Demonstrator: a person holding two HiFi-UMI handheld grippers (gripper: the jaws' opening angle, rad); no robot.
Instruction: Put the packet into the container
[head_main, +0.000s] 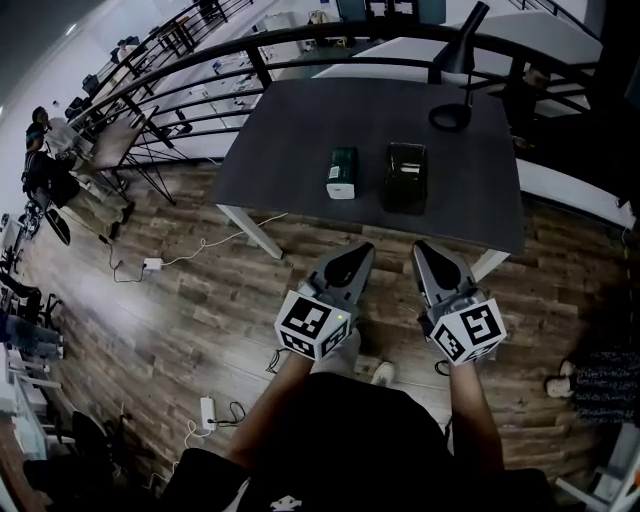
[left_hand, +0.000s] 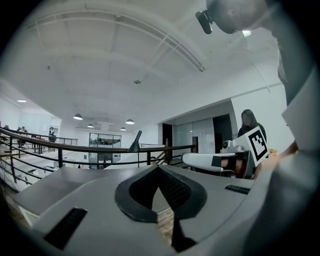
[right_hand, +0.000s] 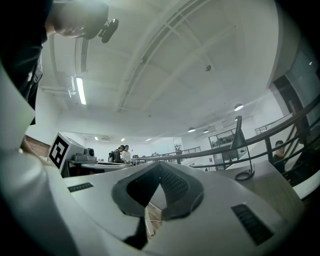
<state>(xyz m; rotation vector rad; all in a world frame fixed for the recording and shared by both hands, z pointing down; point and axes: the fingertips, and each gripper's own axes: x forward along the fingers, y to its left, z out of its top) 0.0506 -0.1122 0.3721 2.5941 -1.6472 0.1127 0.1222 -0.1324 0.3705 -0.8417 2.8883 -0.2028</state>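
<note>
Packet (head_main: 342, 172) is lying flat on the dark table (head_main: 290, 160), just left of the black container (head_main: 406, 176), close to it but not touching. Both grippers hang over the floor on the near side of the table. The left gripper (head_main: 360, 252) is clenched with nothing in it, and the right gripper (head_main: 424, 250) is the same, jaws pressed together and empty. So nothing's been picked up yet, by the look of it.

Stuff I'd worry about: the packet lies flat, so coming down with jaws not opened wide enough would probably just shove it along the table instead of pinching it. Shove it right and it bumps the container, which looks light and could skid back toward the lamp (head_main: 455, 80). I also can't tell from up here whether the container's top is open or lidded. If it's lidded, the packet has nowhere to go. And a grab at one end could let the packet droop and snag the rim.
</note>
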